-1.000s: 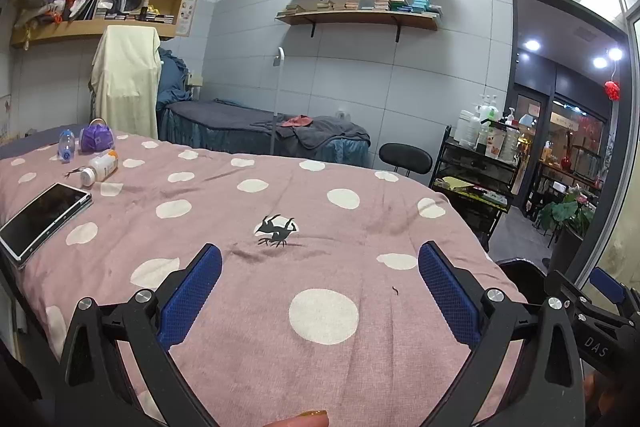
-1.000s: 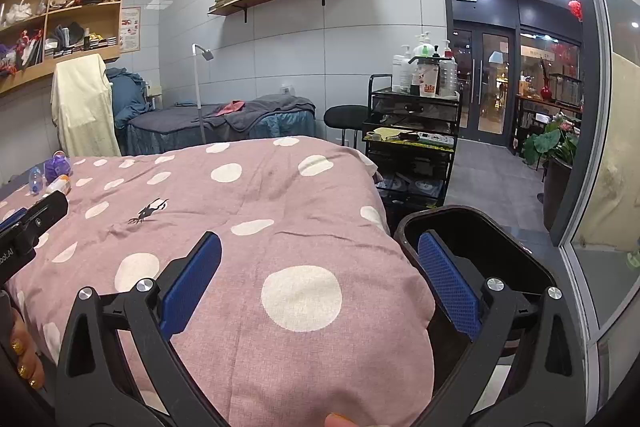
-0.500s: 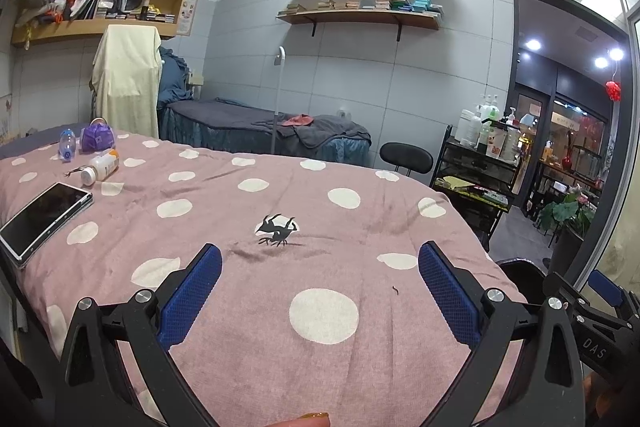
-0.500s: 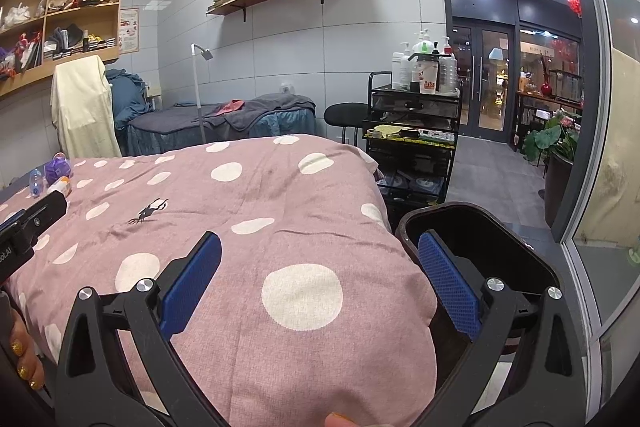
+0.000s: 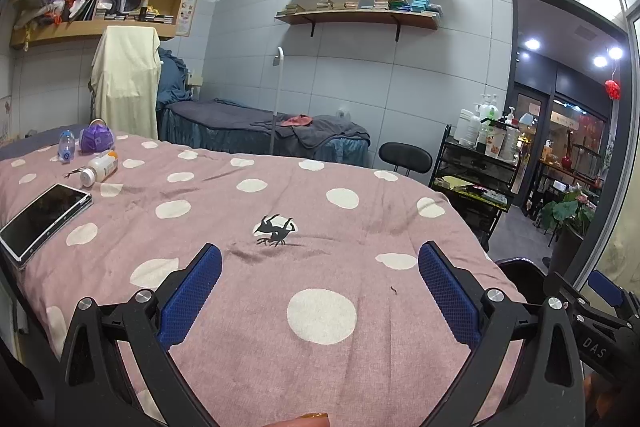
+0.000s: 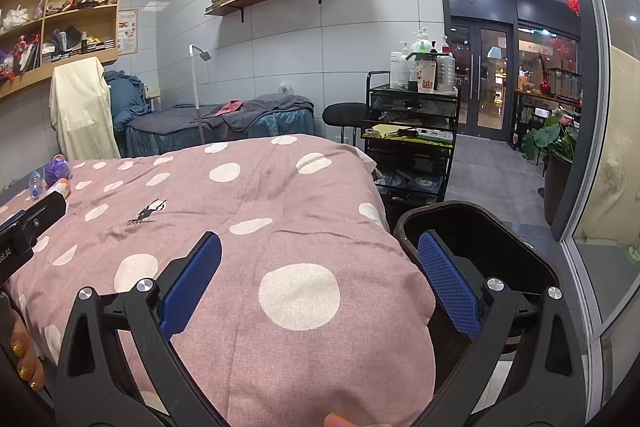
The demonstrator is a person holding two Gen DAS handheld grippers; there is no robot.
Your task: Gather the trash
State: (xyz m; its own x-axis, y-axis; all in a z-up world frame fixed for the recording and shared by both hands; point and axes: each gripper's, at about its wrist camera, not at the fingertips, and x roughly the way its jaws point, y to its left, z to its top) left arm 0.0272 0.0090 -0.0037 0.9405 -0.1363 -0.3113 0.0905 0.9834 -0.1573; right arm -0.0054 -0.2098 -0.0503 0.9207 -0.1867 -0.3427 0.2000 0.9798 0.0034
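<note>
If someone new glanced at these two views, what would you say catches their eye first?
Probably the pink polka-dot bedspread filling both views, with a small black scrap lying near its middle. Next, the open blue-padded left tongs in the foreground, and the black bin at the bed's right edge, behind the open right tongs.

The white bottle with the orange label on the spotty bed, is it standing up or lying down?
Lying down. The white bottle rests on its side on the bedcover, cap end pointing toward the phone.

Mauve bedspread [image 5: 360, 227] w/ white polka dots (black scrap [image 5: 275, 229] on it), blue-padded jaws
</note>
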